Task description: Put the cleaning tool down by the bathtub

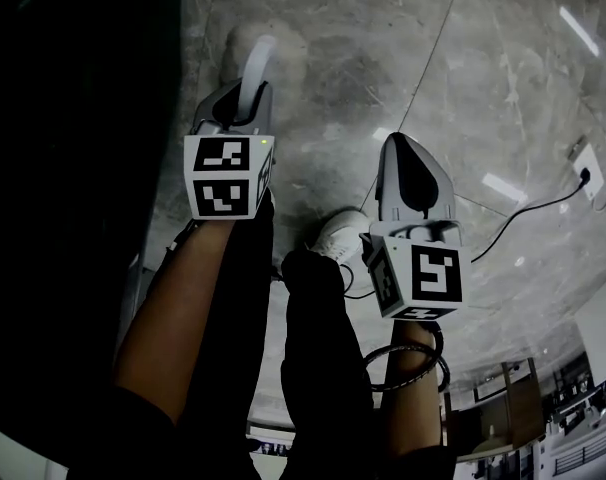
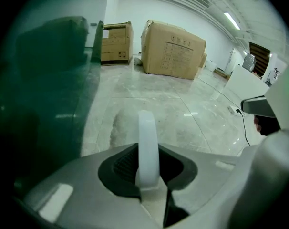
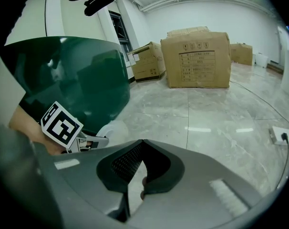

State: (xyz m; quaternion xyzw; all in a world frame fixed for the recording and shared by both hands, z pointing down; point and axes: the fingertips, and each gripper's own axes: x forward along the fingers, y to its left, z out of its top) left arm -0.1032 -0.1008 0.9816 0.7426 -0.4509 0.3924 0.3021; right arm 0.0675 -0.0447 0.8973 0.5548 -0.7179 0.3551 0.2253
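Between the jaws of the left gripper (image 1: pixel 238 108) sits the cleaning tool (image 2: pixel 147 147), a slim white piece clamped edge-on and sticking out forward over the marble floor (image 1: pixel 463 88). Just to its left is the dark green bathtub (image 2: pixel 49 94), and I can't tell if the tool touches anything below. Right gripper (image 1: pixel 403 153) is off to the side, jaws closed up with nothing in them. Further back are big cardboard boxes (image 2: pixel 173 49), plus a black cable (image 1: pixel 528 218) running to a socket (image 1: pixel 586 173)
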